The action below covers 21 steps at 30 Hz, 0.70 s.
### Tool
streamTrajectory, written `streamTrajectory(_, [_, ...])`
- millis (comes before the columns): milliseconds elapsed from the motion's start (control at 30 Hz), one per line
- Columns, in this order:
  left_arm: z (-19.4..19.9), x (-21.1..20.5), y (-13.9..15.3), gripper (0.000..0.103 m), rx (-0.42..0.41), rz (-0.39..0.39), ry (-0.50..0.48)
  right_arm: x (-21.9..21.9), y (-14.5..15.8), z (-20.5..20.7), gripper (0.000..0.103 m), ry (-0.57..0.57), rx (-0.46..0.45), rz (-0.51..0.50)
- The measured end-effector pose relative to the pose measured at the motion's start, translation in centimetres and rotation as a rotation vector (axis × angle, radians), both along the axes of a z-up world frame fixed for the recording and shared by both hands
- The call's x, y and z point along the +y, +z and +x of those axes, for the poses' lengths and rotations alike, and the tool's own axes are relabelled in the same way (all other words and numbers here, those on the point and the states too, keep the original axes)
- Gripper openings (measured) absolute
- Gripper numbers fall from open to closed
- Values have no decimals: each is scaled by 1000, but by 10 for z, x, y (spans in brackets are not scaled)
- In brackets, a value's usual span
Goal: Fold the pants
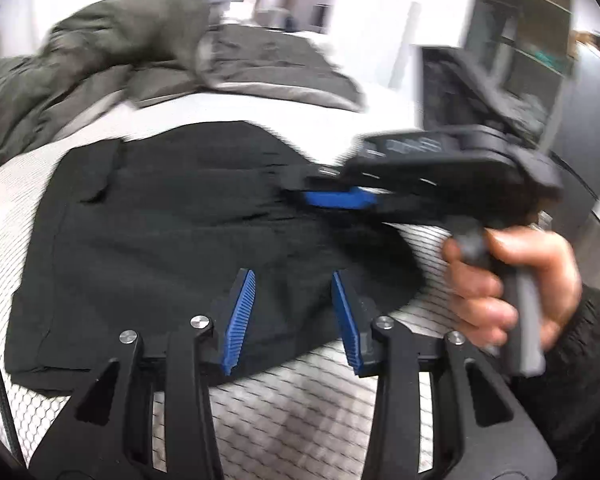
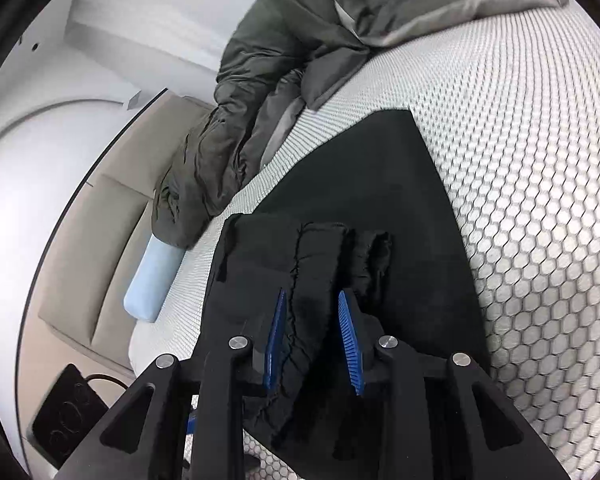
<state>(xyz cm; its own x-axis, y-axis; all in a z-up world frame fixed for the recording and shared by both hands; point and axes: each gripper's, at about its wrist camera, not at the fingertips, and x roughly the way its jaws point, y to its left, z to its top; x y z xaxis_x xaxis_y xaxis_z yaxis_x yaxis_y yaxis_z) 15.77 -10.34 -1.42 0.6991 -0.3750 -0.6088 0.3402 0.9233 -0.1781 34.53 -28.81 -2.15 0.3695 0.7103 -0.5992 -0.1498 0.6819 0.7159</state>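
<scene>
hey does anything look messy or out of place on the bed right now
Mostly the olive-grey jacket: it lies crumpled along the far side of the mattress, one end drooping over the edge. The black pants are folded fairly flat, though a bunched waistband sits between the right tool's open fingers.

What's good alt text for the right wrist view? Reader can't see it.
The right gripper, jaws open, straddles a bunched edge of the black pants, which lie on a white honeycomb-textured mattress. A rumpled olive-grey jacket lies beyond, with a pale blue roll at the mattress edge.
</scene>
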Motion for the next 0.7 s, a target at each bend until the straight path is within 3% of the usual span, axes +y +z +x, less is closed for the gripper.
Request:
streamTrajectory(33, [5, 4, -5, 36, 14, -3, 51, 1, -1, 1, 28, 2, 4, -15])
streamTrajectory(100, [9, 2, -14, 36, 52, 12, 51, 2, -2, -1, 28, 4, 3, -24])
streamTrajectory(200, [7, -6, -17, 36, 35, 76, 50, 3, -3, 0, 27, -4, -13, -19])
streamTrajectory(300, [8, -7, -18, 36, 34, 81, 51, 10, 5, 0, 12, -2, -85, -62])
streamTrajectory(367, [8, -5, -20, 37, 42, 70, 50, 16, 20, -6, 9, 12, -168, -89])
streamTrajectory(467, [10, -7, -21, 37, 48, 77, 46, 25, 31, -12, 9, 5, -228, -240])
streamTrajectory(567, [13, -7, -20, 39, 48, 83, 44, 30, 12, -5, 12, 18, -160, -376])
streamTrajectory(600, [12, -6, -19, 41, 48, 79, 46, 28, 9, -5, 15, 16, -141, -365])
streamTrajectory(667, [11, -2, -14, 49, 42, 78, 58, 21, 14, -8, 25, 1, -136, -321])
streamTrajectory(700, [9, 1, -11, 51, 34, 83, 63, 18, 19, -11, 39, -2, -142, -311])
